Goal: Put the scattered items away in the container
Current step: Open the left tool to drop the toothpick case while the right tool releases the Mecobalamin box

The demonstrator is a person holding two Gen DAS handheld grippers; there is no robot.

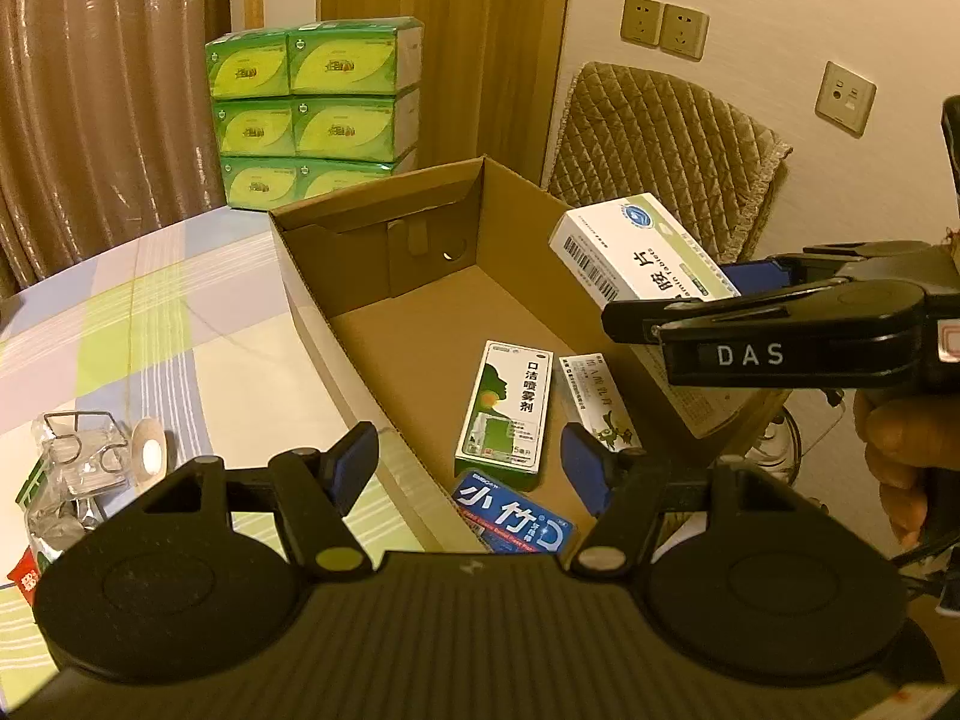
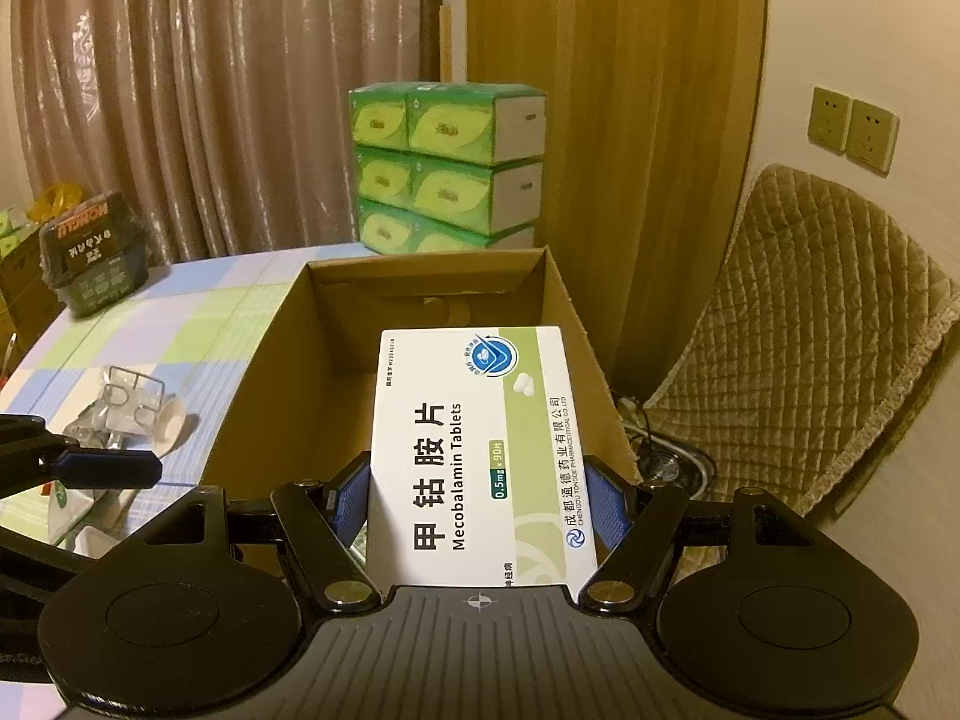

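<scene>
**Tablet box held over the cardboard box**

A white Mecobalamin tablet box [image 2: 480, 456] is clamped between the blue pads of the right gripper [image 2: 477, 498] and is held above the open cardboard box [image 1: 372, 300], near its right wall. Inside the cardboard box, on its floor, three items are seen: a green-and-white spray box [image 1: 507, 408], a blue box [image 1: 513, 525] at the near end, and a slim white packet [image 1: 594, 402] against the right wall. The left gripper [image 1: 468, 468] is spread wide with nothing between its pads, poised over the near end of the cardboard box. Left of the cardboard box, a clear glass holder [image 1: 84, 456] is seen on the checked tablecloth [image 1: 150, 324]. Behind the cardboard box, green tissue packs [image 1: 312, 108] are stacked
</scene>
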